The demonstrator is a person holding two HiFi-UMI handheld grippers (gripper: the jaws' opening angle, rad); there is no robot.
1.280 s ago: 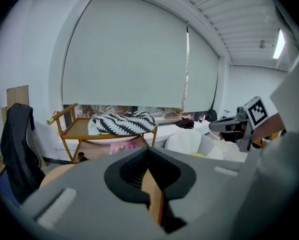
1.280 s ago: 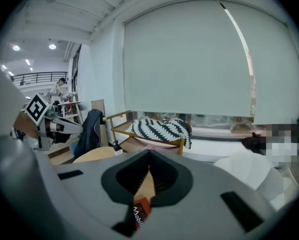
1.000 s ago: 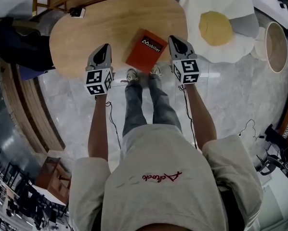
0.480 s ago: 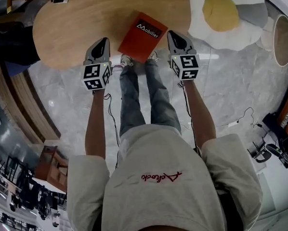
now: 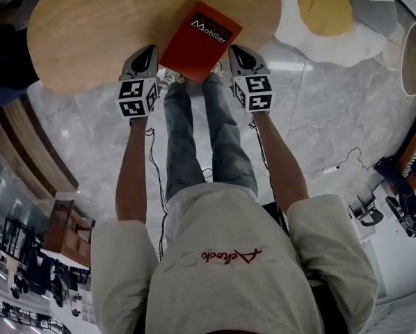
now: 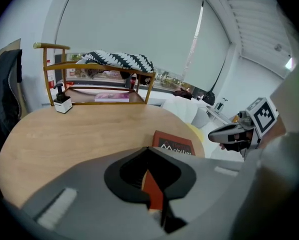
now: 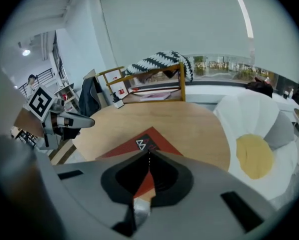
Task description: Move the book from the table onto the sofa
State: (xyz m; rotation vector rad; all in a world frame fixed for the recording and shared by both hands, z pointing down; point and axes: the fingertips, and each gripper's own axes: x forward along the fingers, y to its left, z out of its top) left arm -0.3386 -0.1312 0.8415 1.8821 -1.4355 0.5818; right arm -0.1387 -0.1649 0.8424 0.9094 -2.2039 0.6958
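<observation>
Jaws shut and empty on both: left gripper (image 5: pixel 149 50), right gripper (image 5: pixel 236 50). They flank book (image 5: pixel 201 39) at near edge of table (image 5: pixel 104 30). Book long axis 7-to-1 o'clock, lying 1 o'clock of left, 11 o'clock of right. Neither clearly nearer.

Both closed, angled down — left gripper (image 5: pixel 150 49), right gripper (image 5: pixel 235 49).

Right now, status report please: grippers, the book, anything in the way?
Both shut and empty: left gripper, right gripper, one each side of the book. Book lies flat on the table, at its near edge. Nothing seen between grippers and book.
</observation>
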